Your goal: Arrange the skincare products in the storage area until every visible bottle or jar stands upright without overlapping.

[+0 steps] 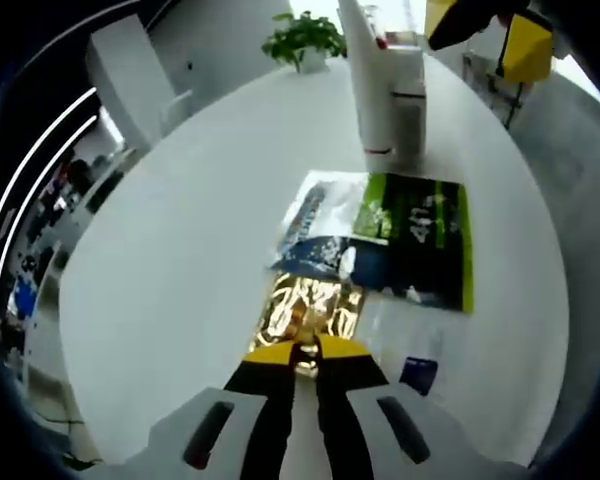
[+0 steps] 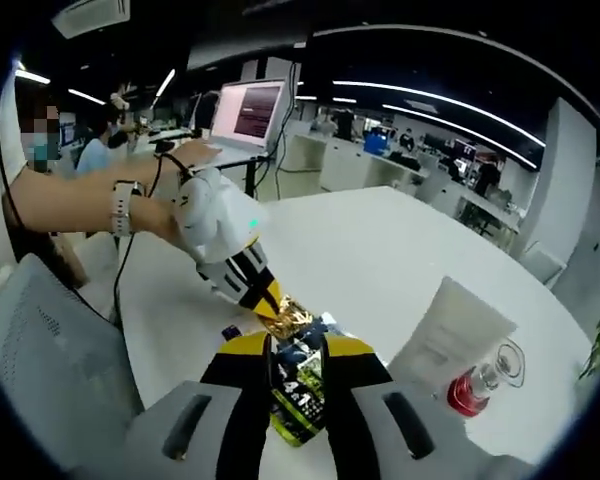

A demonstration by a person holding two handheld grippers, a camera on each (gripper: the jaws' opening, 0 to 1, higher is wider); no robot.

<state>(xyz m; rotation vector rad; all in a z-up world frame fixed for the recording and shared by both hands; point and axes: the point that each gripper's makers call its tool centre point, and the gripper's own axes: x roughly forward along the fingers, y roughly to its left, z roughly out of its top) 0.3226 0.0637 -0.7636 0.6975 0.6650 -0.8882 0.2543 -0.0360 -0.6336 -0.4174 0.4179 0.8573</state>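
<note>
Three flat sachets lie overlapping on the white round table (image 1: 180, 230): a gold one (image 1: 305, 305), a blue-and-white one (image 1: 320, 235) and a green-and-black one (image 1: 420, 235). My left gripper (image 1: 306, 352) is shut on the near edge of the gold sachet (image 2: 288, 320); in the right gripper view a hand holds that gripper (image 2: 268, 298). A white tube (image 1: 372, 80) stands upright beside a clear bottle (image 1: 410, 100) with a red part (image 2: 468, 392). My right gripper (image 2: 297, 345) hovers above the sachets, jaws slightly open and holding nothing; from the left gripper view it (image 1: 500, 30) hangs beyond the tube.
A potted plant (image 1: 302, 40) stands at the table's far edge. A laptop (image 2: 248, 112) sits behind a person's arm with a watch (image 2: 125, 205). A grey chair (image 2: 40, 340) is beside the table. A small dark blue piece (image 1: 418, 373) lies near the sachets.
</note>
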